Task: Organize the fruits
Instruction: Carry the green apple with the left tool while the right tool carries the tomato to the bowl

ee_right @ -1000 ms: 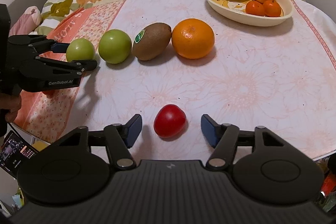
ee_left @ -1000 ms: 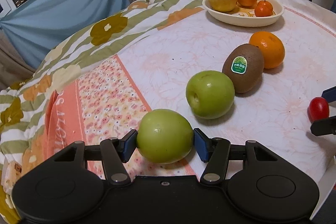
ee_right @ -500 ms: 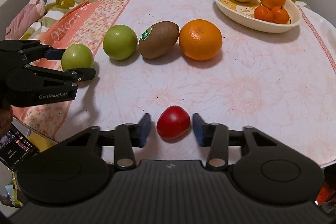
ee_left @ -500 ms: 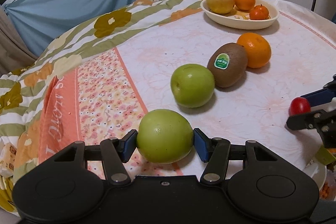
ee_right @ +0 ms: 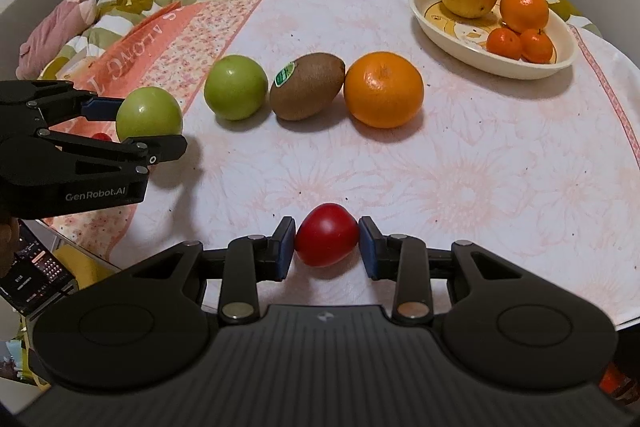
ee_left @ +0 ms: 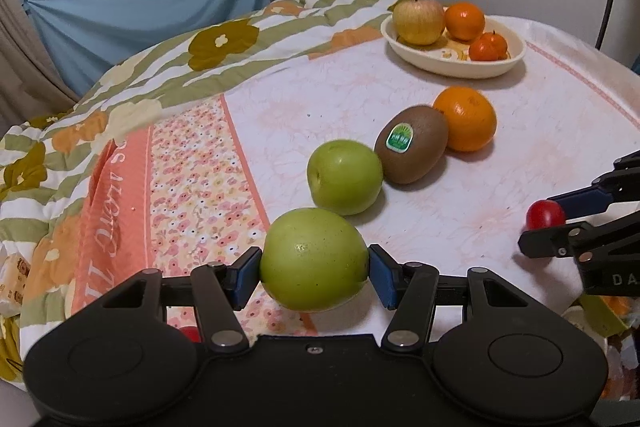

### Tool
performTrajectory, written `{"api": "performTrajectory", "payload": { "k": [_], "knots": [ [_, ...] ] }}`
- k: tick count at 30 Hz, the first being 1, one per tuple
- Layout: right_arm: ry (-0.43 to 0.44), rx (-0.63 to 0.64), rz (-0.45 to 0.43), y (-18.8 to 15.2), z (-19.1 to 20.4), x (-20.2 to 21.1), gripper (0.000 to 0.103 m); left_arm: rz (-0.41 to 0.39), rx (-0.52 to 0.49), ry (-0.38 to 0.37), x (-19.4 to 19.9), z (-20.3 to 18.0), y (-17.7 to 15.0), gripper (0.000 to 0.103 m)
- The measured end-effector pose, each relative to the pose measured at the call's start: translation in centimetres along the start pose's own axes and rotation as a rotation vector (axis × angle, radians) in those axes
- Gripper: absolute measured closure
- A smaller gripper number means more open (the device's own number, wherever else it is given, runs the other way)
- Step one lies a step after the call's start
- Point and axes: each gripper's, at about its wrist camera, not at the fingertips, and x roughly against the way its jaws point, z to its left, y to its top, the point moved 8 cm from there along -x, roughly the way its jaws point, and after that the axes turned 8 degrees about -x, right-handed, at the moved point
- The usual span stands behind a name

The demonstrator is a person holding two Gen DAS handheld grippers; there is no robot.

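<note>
Now the left tool point(ee_left: 315, 269) pinches a green apple point(ee_left: 314, 259) at the near end of a row: second green apple point(ee_left: 345, 177), kiwi point(ee_left: 412, 143), orange point(ee_left: 466, 119). The right tool point(ee_right: 327, 242) clamps a small red tomato point(ee_right: 327, 234) at the worktop's point(ee_right: 480, 167) front edge.

Left gripper point(ee_left: 315, 269) & right gripper point(ee_right: 327, 246): matt black plastic bodies w/ small shiny metal pivot pins; blue pads point(ee_left: 247, 274) look smooth, rubbery. Green apple point(ee_left: 314, 259) in the left one: smooth, waxy sheen, fine speckles. Red tomato point(ee_right: 327, 241): glossy, smooth skin. Kiwi point(ee_right: 307, 91): matt brown, fuzzy-rough, w/ glossy sticker. Orange point(ee_right: 383, 89): dimpled peel, slight shine. Bowl point(ee_right: 434, 37): cream, smooth, glazed or plastic, can't tell. Tablecloth point(ee_right: 460, 155): matt printed cloth, soft, lightly creased.
</note>
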Motion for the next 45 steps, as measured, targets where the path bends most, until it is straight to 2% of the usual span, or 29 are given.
{"api": "performTrajectory", "payload": {
  "k": [11,23,33,45],
  "knots": [
    [0.016,-0.007,-0.049,2.6,-1.4,3.0,0.054,-0.032,0.06,-0.009,3.0,-1.1,2.7,0.042],
    [0.026,-0.047,-0.117,7.1,-5.9,5.6,0.054,-0.075,0.086,0.0,4.7,-3.3,7.9,0.042],
    [0.007,-0.055,-0.154,11.7,-11.3,5.8,0.054,-0.095,0.108,-0.015,3.4,-5.6,12.7,0.042],
    [-0.007,-0.038,-0.185,17.9,-18.4,3.6,0.054,-0.095,0.129,-0.034,-1.9,-8.0,19.0,0.042]
  ]
}}
